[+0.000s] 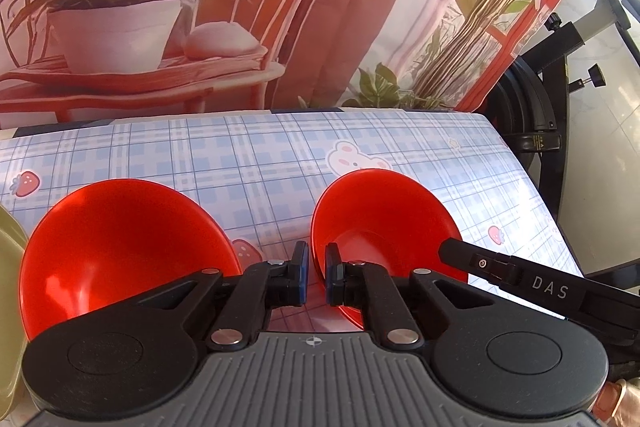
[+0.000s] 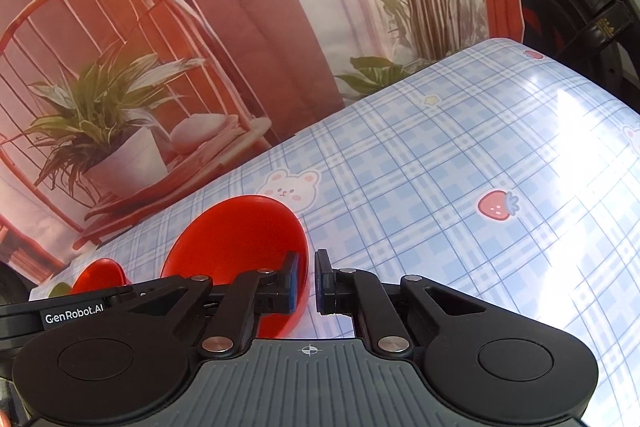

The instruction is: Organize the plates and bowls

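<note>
Two red bowls stand on the checked tablecloth. In the left wrist view the larger red bowl (image 1: 120,251) is at the left and the smaller red bowl (image 1: 384,227) at the right. My left gripper (image 1: 317,277) straddles the smaller bowl's left rim, with its jaws a narrow gap apart. My right gripper (image 2: 306,283) straddles the same bowl's right rim (image 2: 240,243), with its jaws a narrow gap apart; its finger also shows in the left wrist view (image 1: 520,277). The other red bowl (image 2: 100,275) shows far left.
A pale green dish (image 1: 8,299) sits at the far left edge. A printed backdrop (image 1: 280,7) hangs behind the table. Black exercise equipment (image 1: 560,87) stands beyond the table's right edge. Bare tablecloth (image 2: 480,167) extends to the right.
</note>
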Action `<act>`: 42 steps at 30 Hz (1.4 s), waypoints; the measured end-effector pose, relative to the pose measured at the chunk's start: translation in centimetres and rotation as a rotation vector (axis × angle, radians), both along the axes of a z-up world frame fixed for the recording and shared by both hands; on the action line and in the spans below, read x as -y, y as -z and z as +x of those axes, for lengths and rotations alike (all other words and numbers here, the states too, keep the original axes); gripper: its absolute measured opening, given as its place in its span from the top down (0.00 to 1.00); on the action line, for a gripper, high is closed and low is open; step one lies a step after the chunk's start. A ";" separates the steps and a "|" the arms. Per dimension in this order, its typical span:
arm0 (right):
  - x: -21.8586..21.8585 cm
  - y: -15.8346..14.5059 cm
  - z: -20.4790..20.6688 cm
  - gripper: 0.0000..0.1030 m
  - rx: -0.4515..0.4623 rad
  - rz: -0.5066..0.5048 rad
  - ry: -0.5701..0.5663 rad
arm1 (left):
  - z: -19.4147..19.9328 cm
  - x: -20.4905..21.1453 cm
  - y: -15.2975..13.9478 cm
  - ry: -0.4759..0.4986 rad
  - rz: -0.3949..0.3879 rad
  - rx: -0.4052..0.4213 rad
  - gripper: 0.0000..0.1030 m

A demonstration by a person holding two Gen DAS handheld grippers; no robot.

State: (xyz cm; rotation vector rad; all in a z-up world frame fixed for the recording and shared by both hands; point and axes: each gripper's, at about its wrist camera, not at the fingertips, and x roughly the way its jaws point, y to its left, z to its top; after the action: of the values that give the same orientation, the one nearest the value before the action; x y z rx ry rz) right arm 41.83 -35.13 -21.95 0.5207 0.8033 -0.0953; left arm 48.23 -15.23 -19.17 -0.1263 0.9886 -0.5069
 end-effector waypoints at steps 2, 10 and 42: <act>-0.3 -0.4 -0.1 0.94 0.004 -0.008 -0.001 | -0.4 0.1 -0.4 0.006 0.011 0.015 0.92; -1.8 -3.6 -0.4 0.94 0.056 -0.011 -0.043 | -1.3 -2.1 -3.6 -0.003 -0.001 0.066 0.92; -13.2 -3.1 2.5 0.94 0.024 -0.012 -0.241 | -2.5 -12.6 -4.7 -0.104 0.126 0.128 0.92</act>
State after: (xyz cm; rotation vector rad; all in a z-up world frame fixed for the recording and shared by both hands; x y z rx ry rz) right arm 44.29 -21.91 -18.85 0.4097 0.8358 0.1285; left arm 45.73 -2.59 -14.51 -0.0316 0.8809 -0.3523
